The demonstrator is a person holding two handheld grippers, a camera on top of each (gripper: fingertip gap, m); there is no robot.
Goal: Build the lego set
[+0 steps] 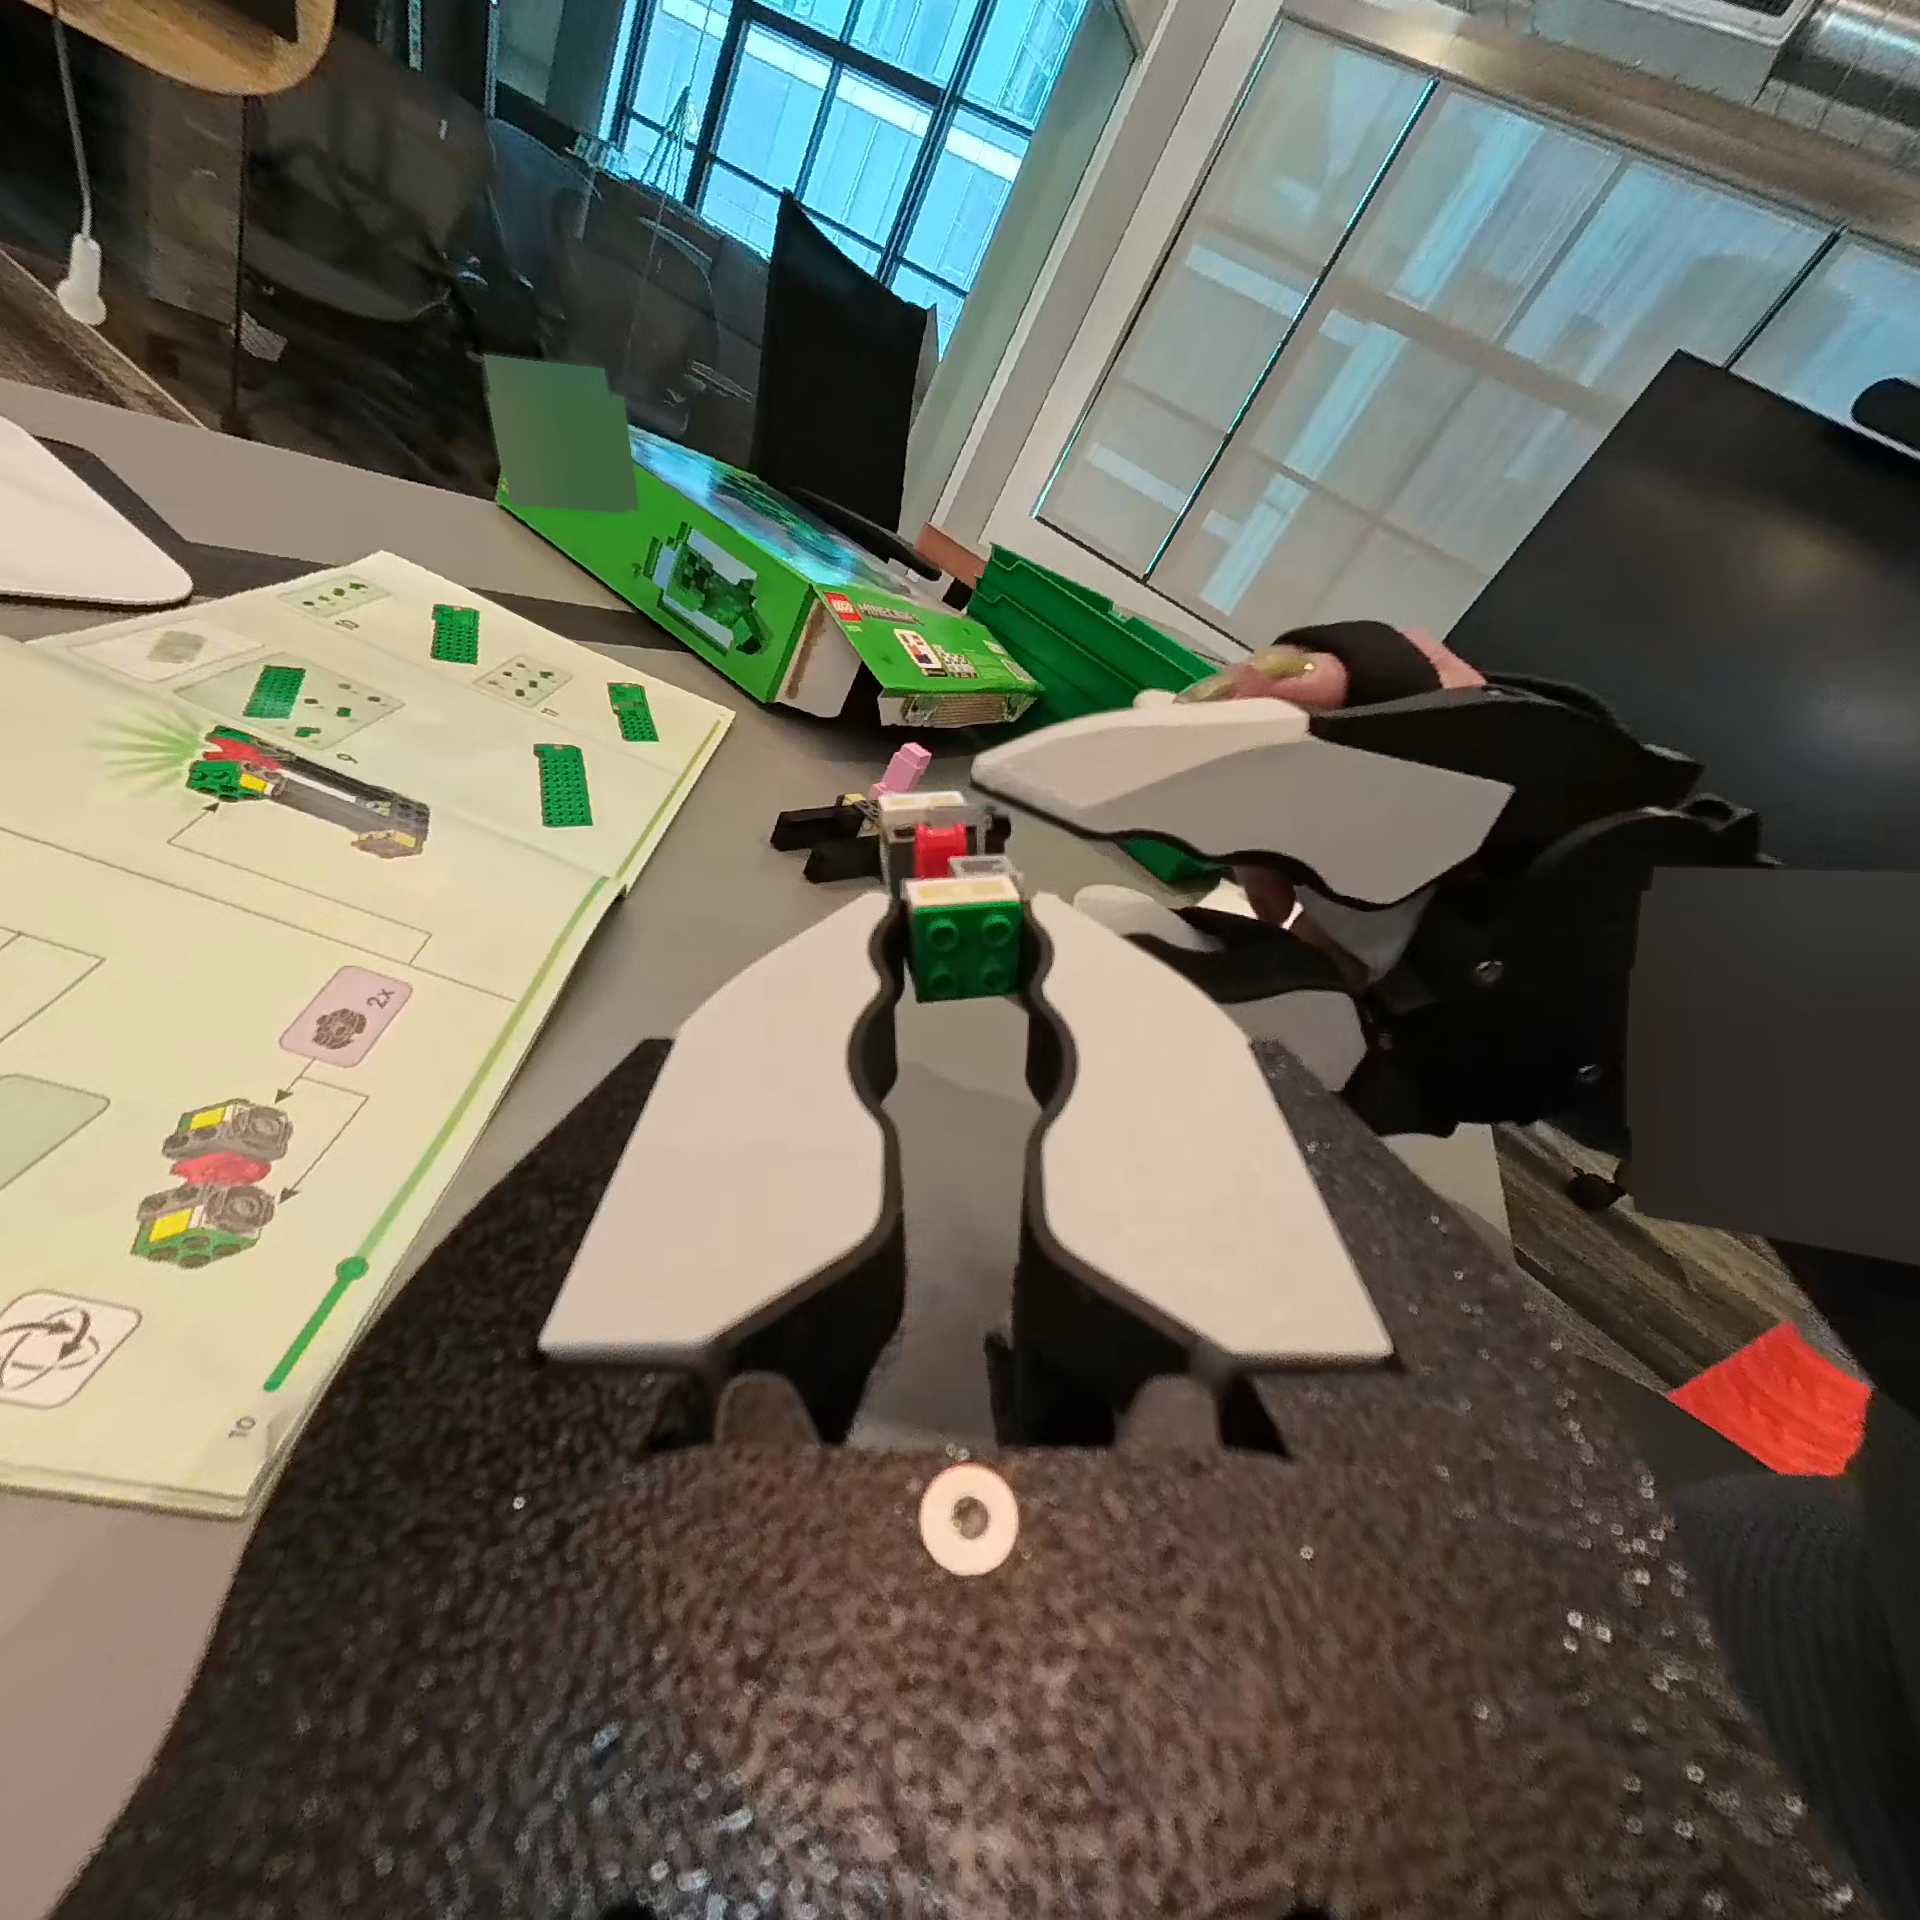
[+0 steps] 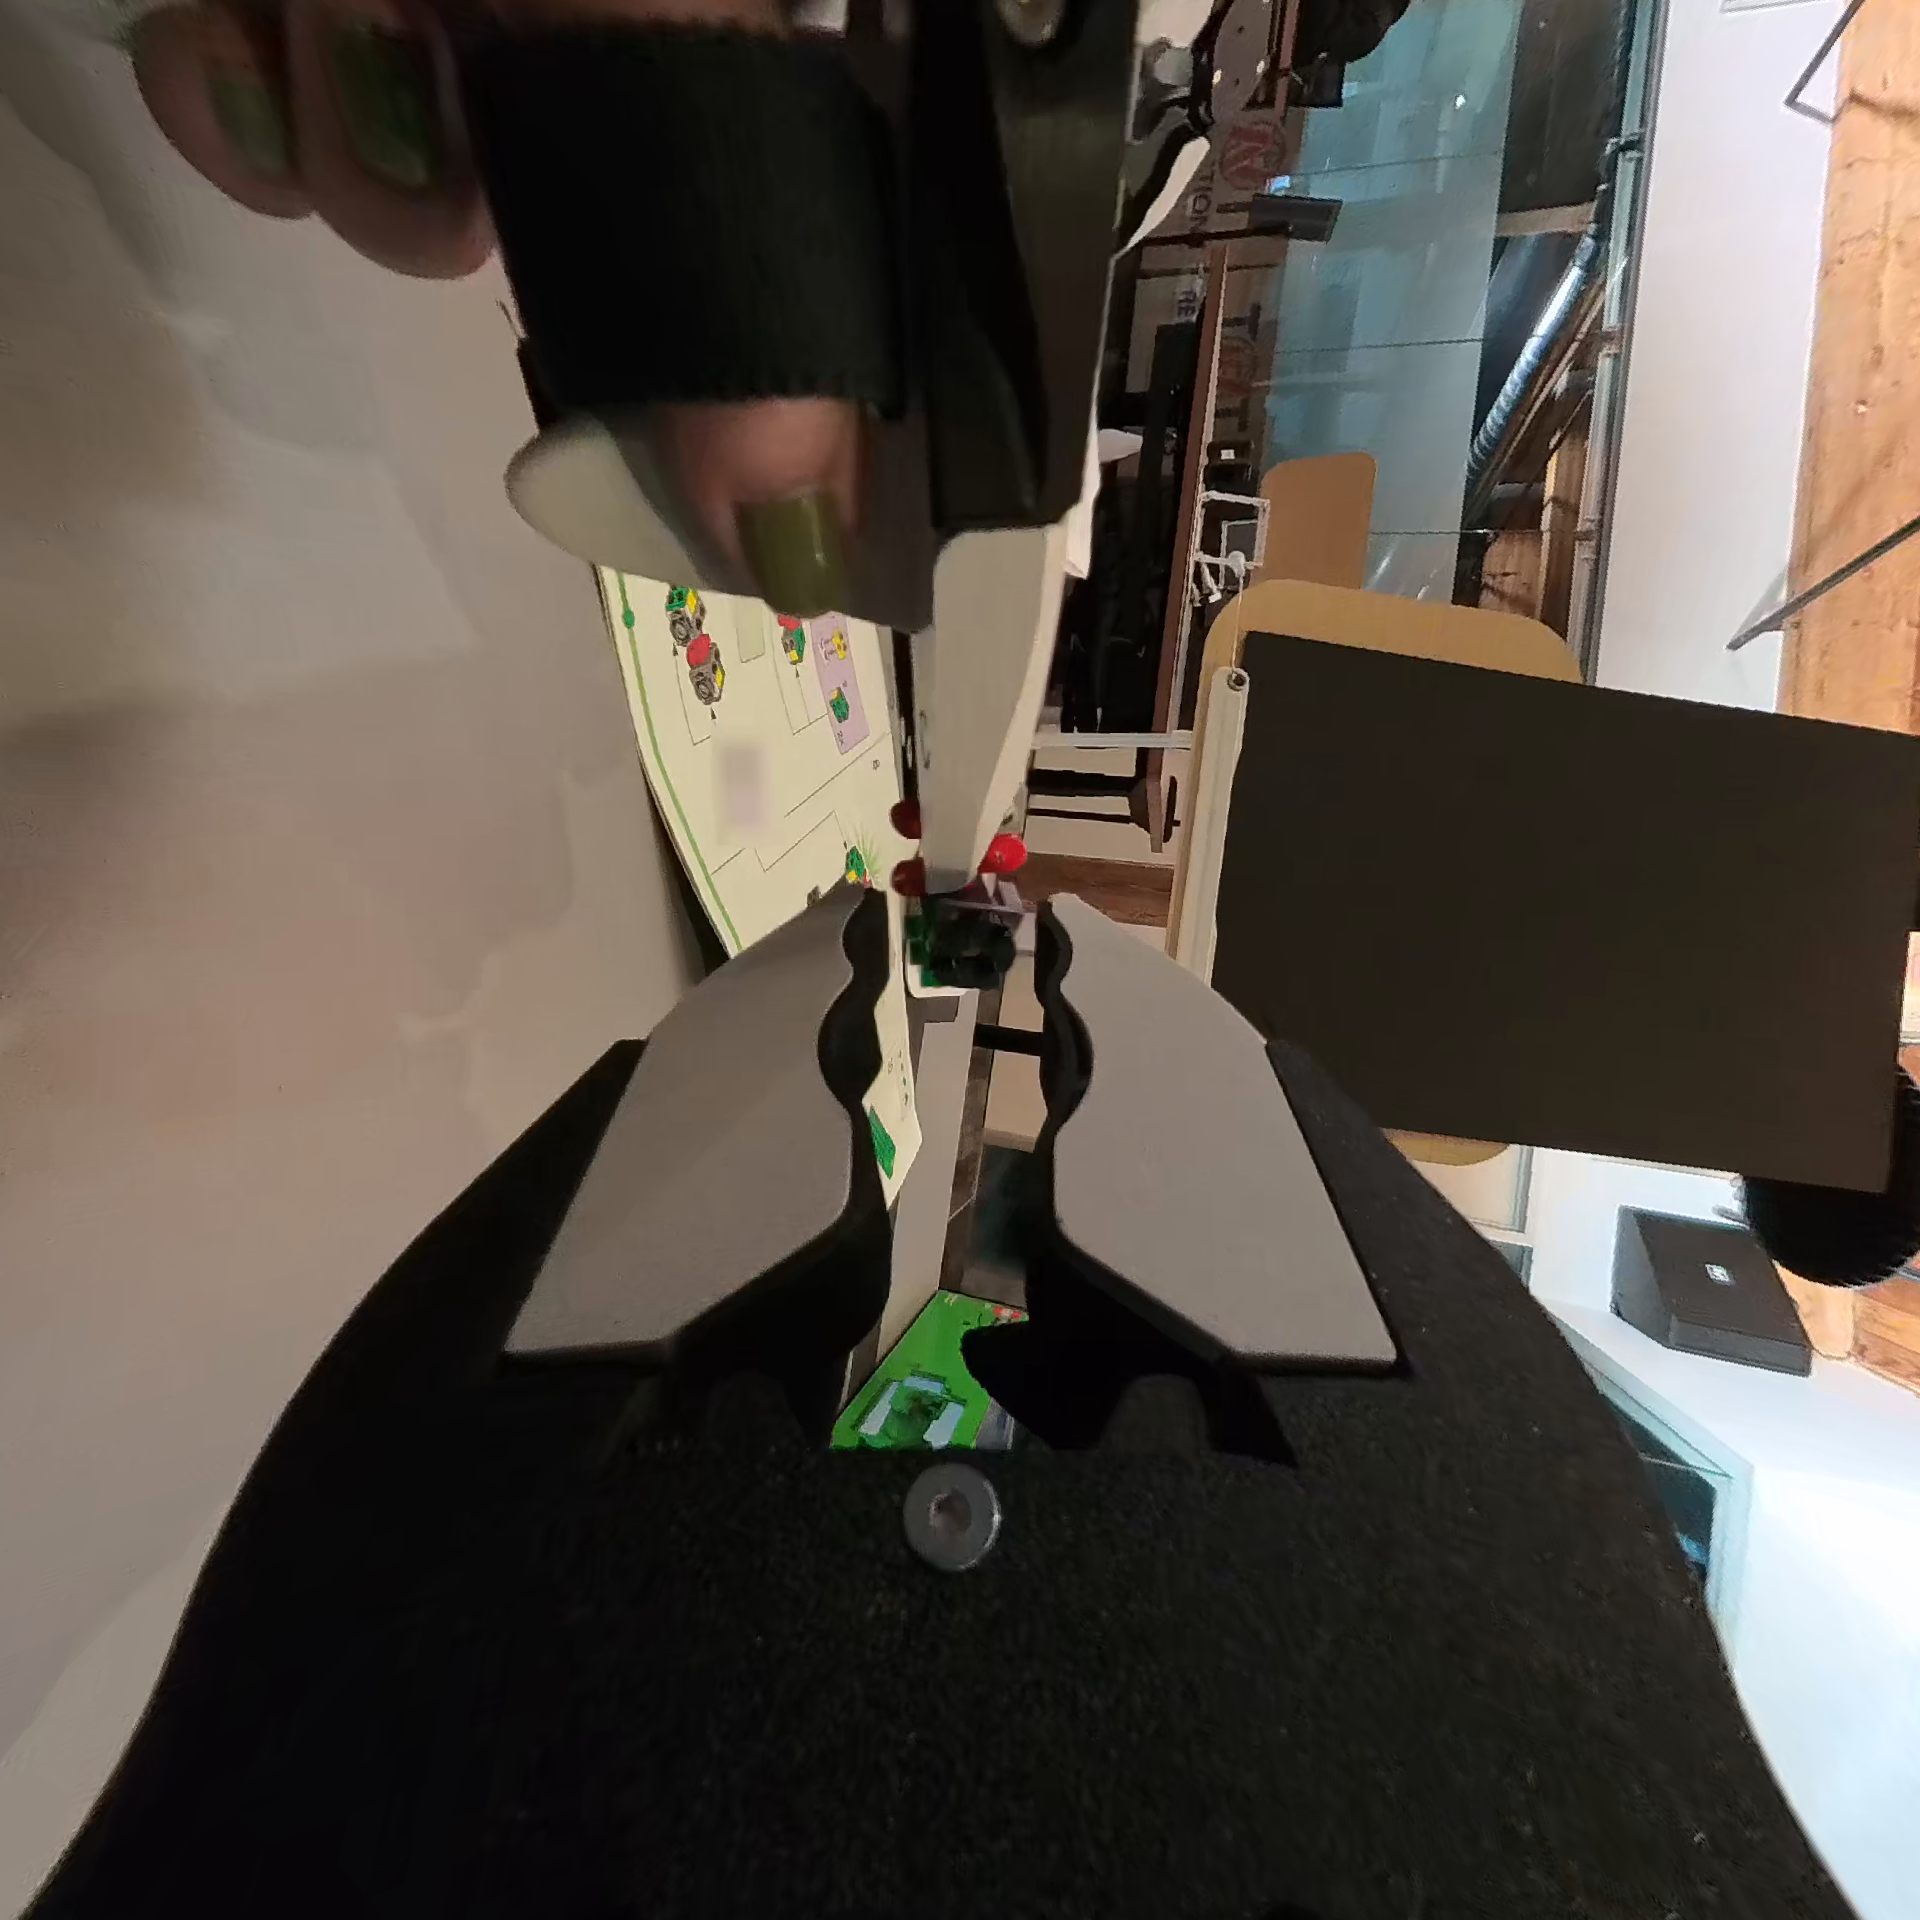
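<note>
A: Left gripper point(image 1: 961, 956) clamps the green-and-white studded brick assembly point(image 1: 961, 940), right of the open paper instruction booklet point(image 1: 312, 831).

B: Right gripper point(image 2: 961, 940), fingers apart, flanks it. Closing off-centre might pop bricks loose.

the green box point(image 1: 748, 597) on the tabletop point(image 1: 727, 831) bears a brand mark and printing on its end flap. the open instruction booklet point(image 1: 312, 831) carries a page number and a count tag. lettering shows on a far glass wall point(image 2: 1236, 291).
</note>
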